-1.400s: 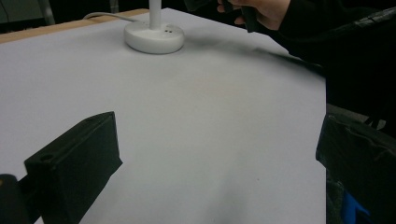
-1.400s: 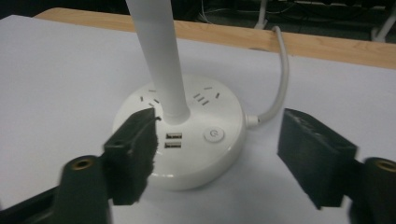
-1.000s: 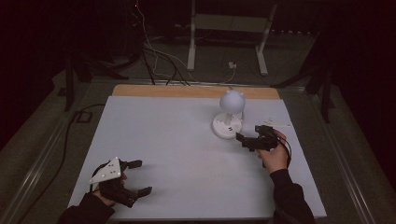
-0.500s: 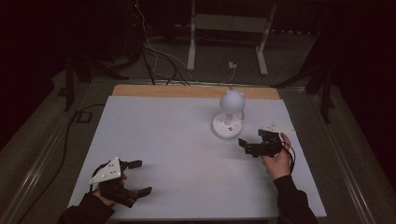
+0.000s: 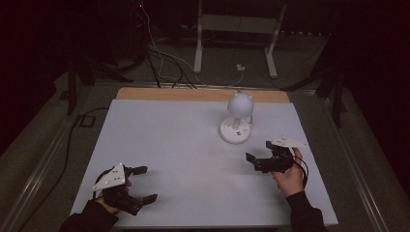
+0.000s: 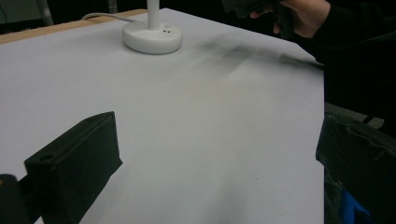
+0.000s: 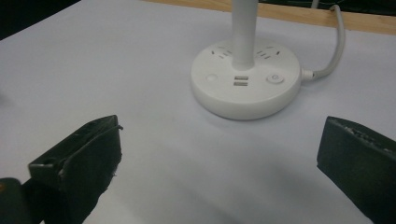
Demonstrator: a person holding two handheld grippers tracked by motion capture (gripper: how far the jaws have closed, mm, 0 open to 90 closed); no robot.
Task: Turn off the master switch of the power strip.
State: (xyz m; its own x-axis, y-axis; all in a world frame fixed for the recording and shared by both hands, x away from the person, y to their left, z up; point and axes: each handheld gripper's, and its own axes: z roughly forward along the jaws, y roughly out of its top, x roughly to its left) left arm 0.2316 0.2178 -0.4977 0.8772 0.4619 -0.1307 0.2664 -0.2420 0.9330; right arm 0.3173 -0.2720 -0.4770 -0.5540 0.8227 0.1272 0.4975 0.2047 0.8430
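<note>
A small white desk lamp (image 5: 238,104) with a round head stands on its round base (image 5: 235,131) at the table's back right. The right gripper view looks at that base (image 7: 245,88), which has sockets, two USB ports and a button. My right gripper (image 5: 252,161) hovers just in front of the base, a short way off it, with its jaws wide apart and nothing between them (image 7: 219,140). My left gripper (image 5: 145,183) rests near the front left corner, also open and holding nothing (image 6: 215,135).
A white board (image 5: 169,140) covers the table, with a wooden strip (image 5: 169,94) along its far edge. The lamp's white cable (image 7: 335,44) leaves the base toward the back. Cables and a metal stand (image 5: 237,38) sit on the dark floor beyond.
My right gripper has drawn back from the lamp base toward the person. The left gripper has stayed where it was.
</note>
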